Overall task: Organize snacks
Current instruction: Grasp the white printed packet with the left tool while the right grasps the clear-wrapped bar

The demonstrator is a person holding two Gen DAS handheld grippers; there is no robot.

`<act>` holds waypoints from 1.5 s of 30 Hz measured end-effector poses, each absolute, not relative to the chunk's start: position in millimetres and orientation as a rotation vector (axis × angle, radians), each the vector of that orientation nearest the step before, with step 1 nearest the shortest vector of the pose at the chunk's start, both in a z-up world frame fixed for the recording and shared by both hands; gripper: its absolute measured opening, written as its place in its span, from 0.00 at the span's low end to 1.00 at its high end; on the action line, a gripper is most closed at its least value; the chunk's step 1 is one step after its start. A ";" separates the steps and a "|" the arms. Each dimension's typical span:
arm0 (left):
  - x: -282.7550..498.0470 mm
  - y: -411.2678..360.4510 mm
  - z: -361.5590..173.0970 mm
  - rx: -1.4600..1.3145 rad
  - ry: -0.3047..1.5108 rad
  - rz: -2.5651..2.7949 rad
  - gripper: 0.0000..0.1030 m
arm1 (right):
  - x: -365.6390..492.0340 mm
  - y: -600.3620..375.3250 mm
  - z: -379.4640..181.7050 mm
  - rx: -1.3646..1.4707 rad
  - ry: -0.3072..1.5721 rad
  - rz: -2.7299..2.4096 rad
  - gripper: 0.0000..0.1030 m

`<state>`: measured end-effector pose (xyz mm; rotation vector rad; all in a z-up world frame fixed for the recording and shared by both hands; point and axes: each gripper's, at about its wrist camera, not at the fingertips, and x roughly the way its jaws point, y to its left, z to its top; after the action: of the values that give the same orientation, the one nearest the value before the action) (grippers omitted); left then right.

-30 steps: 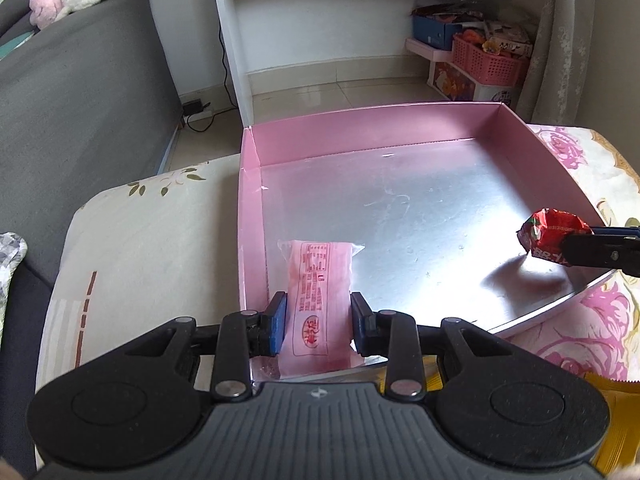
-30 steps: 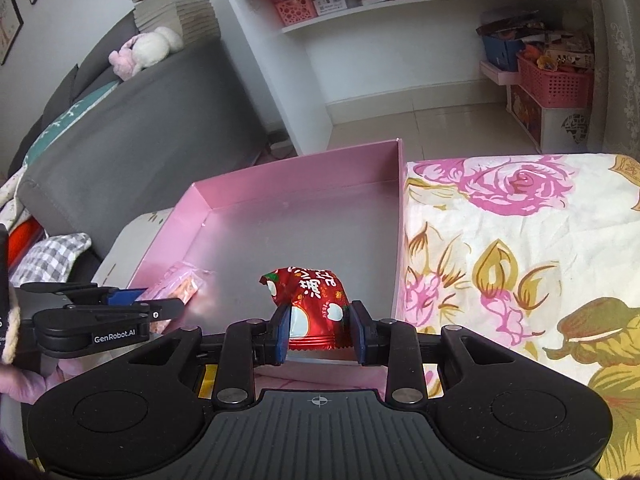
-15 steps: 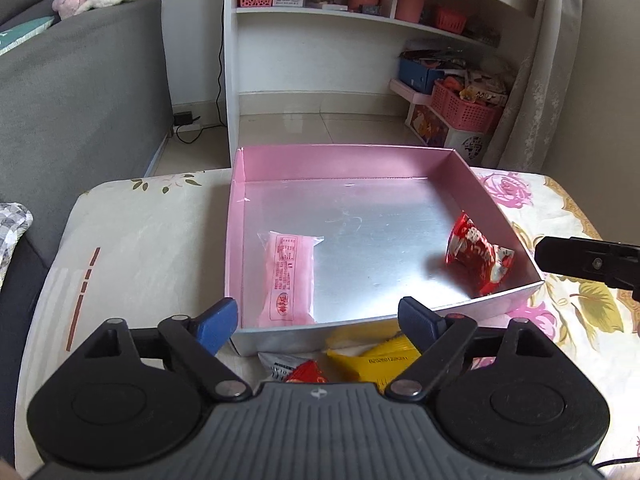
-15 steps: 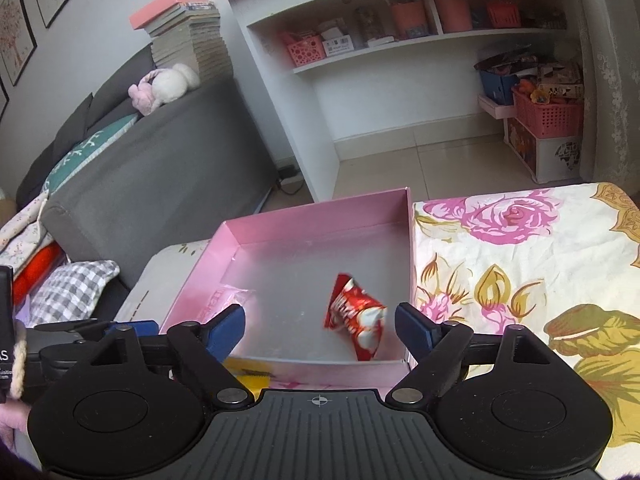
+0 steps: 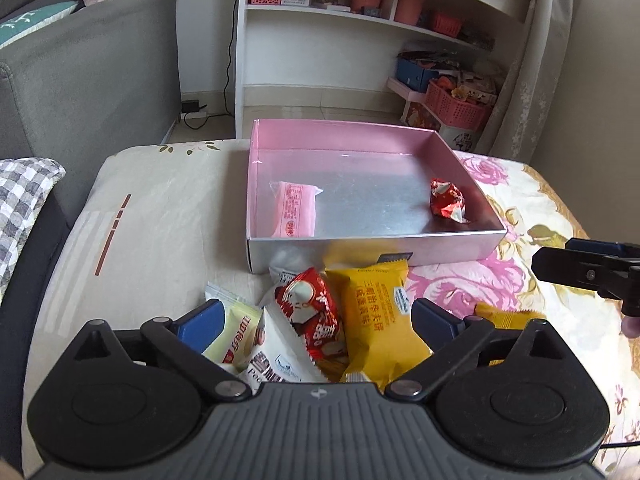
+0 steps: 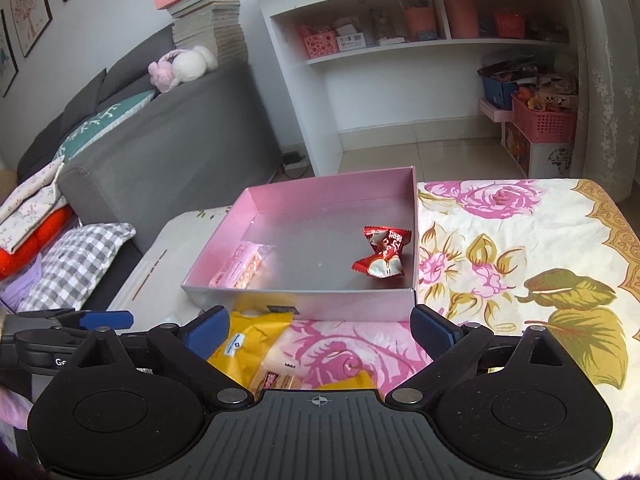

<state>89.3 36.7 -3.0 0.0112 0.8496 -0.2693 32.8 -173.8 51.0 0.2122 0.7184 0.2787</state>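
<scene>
So both snacks just got dropped off: a second ago each hand-held gripper was pinched on a packet, and now the flat pale-pink plastic-wrapped bar (image 5: 294, 210) lies in the shallow pink cardboard box with the silvery floor (image 5: 372, 242), ahead of the left hand-held gripper (image 5: 316, 316) and toward its left, up against the box's left wall. The crinkly red foil packet (image 5: 447, 200) sits ahead and to the right, near the right wall, well apart from the bar. Two in, I'd say, with plenty left to go. The left hand-held gripper has pulled back over the loose pile on the floral-cloth worktop (image 5: 500, 280); its jaws are spreading and nearly at full width, gripping nothing, though a red-and-white snack bag (image 5: 316, 316) and a yellow pillow-shaped packet (image 5: 376, 320) lie under the gap. Over on the right, the right hand-held gripper (image 6: 318, 326) is the same story: jaws opening wide, empty, with another yellow packet (image 6: 248, 340) just below its left finger. Next grab is probably from that pile.
</scene>
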 end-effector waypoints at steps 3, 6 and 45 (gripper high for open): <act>78.9 39.8 -1.1 0.037 0.831 -0.280 0.97 | 18.7 -168.0 49.2 0.098 0.702 0.299 0.96; 73.2 45.5 -0.9 0.011 0.843 -0.302 0.97 | 4.4 -162.0 46.7 0.021 0.694 0.327 0.96; 66.4 40.9 -53.4 -0.234 1.146 -0.489 0.50 | -21.1 -141.5 -13.8 -0.123 1.107 0.345 0.95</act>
<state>66.4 40.9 -53.4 -0.2337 1.1463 -0.4887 -21.1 -141.5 -13.8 -0.1230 1.1069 0.3450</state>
